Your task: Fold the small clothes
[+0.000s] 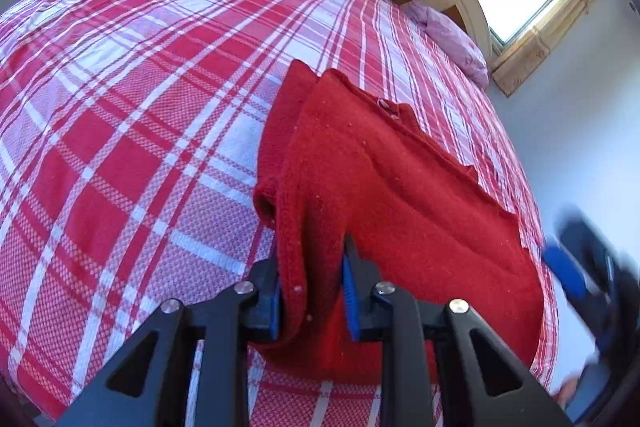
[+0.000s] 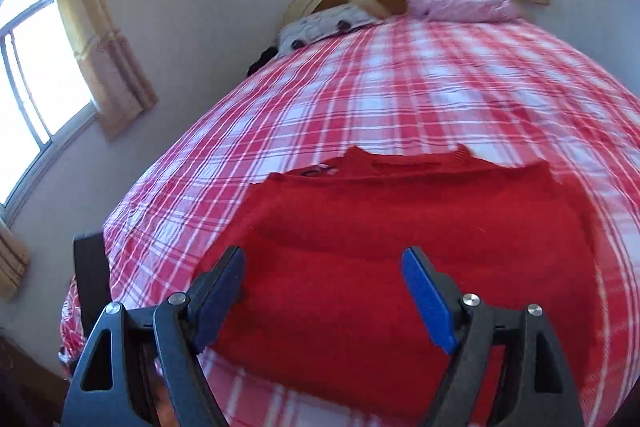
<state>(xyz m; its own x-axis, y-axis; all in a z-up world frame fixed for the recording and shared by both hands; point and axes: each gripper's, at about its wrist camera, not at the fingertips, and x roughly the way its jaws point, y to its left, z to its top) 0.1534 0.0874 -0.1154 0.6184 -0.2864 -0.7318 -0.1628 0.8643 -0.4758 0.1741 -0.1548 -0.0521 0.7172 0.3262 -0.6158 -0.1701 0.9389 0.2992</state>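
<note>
Our left hand-held gripper point(image 1: 310, 291) is clenched on a raised fold of the red sweater point(image 1: 400, 195), at its near left edge. Our right hand-held gripper point(image 2: 324, 301) is released, poised over the near hem. The sweater lies flat on the plaid bed point(image 1: 120, 87), collar away from us; we judge the left nearer.

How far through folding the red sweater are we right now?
Done: the red sweater lies spread on the plaid bedspread, one side already turned in. In hand: the left gripper pinches a raised fold of its edge; the right gripper is open over it. Left: laying that fold over and the final fold.
</note>
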